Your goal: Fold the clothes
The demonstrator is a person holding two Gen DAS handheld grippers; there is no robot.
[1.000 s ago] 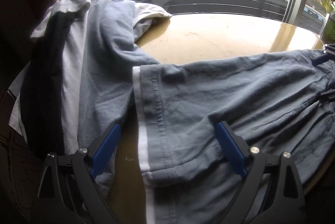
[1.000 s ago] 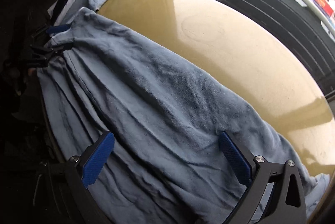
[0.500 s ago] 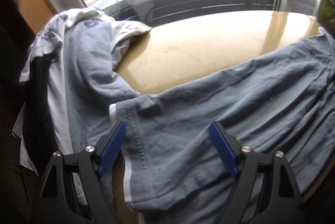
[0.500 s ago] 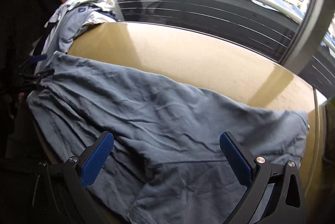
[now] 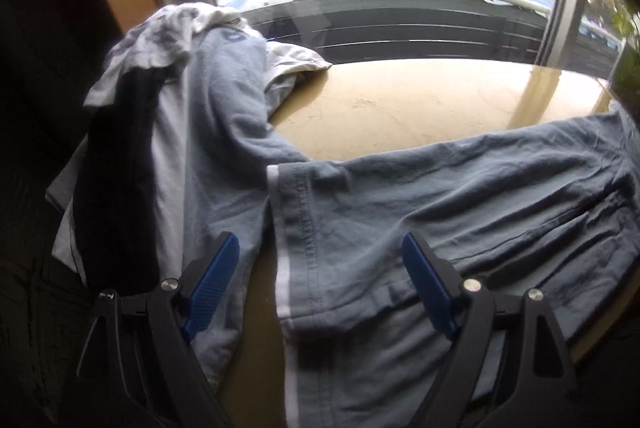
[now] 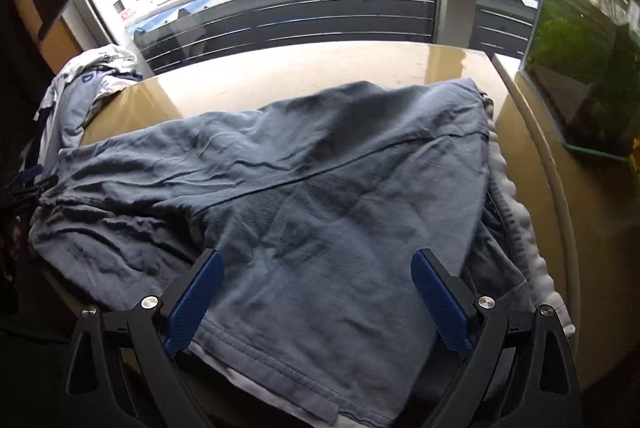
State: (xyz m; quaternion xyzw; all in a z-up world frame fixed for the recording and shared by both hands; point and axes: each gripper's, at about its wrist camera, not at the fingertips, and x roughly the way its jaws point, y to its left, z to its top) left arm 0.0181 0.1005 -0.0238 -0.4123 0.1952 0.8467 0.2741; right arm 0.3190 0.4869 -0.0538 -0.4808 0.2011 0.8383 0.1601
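Note:
A pair of grey-blue shorts (image 6: 320, 188) with a white side stripe lies spread along the front of the tan table (image 6: 304, 68). In the left wrist view the shorts (image 5: 440, 204) show a leg hem with the white stripe. My left gripper (image 5: 320, 284) is open, jaws wide, just above that hem end, holding nothing. My right gripper (image 6: 316, 300) is open and empty above the other end of the shorts. The left gripper's blue tip (image 6: 32, 174) shows at the far left of the right wrist view.
A pile of other clothes (image 5: 192, 100), grey, white and dark, sits at the table's left end and hangs over the edge. A glass tank with green plants (image 6: 580, 68) stands at the right. A window with a railing (image 5: 400, 24) runs behind the table.
Both grippers have pulled back and turned. The right wrist view now takes in the whole shorts and the tank. The shorts lie flatter on the table. Both grippers stayed open.

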